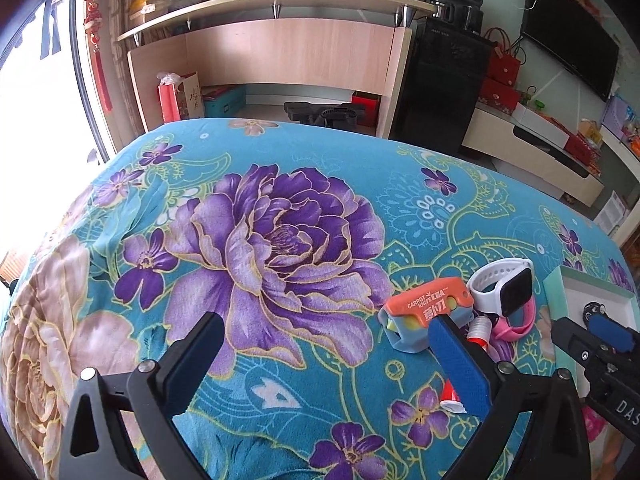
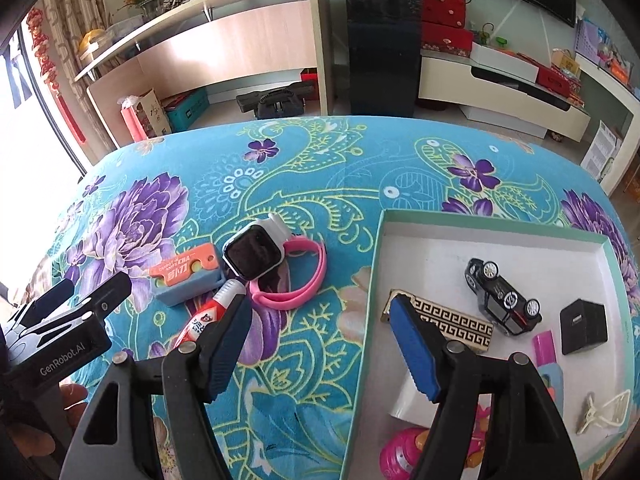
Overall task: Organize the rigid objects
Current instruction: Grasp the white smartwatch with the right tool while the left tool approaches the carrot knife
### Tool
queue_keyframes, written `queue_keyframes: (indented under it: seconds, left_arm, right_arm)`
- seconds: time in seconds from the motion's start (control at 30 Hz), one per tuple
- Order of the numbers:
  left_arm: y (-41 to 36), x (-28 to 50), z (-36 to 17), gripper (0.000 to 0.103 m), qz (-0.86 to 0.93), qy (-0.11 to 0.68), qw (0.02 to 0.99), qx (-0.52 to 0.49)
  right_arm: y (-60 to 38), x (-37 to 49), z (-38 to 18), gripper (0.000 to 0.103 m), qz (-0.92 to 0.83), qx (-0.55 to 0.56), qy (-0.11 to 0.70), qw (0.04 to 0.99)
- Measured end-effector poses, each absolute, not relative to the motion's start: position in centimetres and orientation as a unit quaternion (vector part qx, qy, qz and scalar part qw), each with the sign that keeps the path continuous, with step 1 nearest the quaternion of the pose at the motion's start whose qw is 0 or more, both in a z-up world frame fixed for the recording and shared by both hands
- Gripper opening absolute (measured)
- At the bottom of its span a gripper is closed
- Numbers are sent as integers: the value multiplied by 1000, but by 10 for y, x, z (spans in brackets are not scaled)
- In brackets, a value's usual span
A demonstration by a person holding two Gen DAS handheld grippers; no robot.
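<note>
On the floral cloth lie an orange and blue carrot knife (image 1: 428,314) (image 2: 188,276), a white smartwatch (image 1: 506,290) (image 2: 256,254), a pink band (image 2: 296,280) and a red and white glue tube (image 2: 212,316). My left gripper (image 1: 324,340) is open and empty, its right finger just in front of the knife. My right gripper (image 2: 320,316) is open and empty over the left rim of a white tray (image 2: 420,252). The tray holds a black toy car (image 2: 502,298), a patterned gold bar (image 2: 452,322), a black cube (image 2: 584,326) and a pink item (image 2: 546,346).
A white clip (image 2: 604,410) lies in the tray's near right corner, and a pink round toy (image 2: 400,454) sits at its near edge. Beyond the cloth's far edge stand a wooden counter (image 1: 280,52), a black cabinet (image 2: 384,44) and a TV stand.
</note>
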State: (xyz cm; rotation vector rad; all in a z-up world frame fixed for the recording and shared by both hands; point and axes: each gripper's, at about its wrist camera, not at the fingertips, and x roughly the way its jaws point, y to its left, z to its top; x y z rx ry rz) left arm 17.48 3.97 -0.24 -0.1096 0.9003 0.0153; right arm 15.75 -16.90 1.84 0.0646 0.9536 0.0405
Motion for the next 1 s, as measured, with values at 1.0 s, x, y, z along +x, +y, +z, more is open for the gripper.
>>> queue_keyframes:
  seconds: [1.0]
  left_arm:
    - [-10,206,-32,103,-61,450,891,5]
  right_arm:
    - [-137,244,1,72,159,-14,550,819]
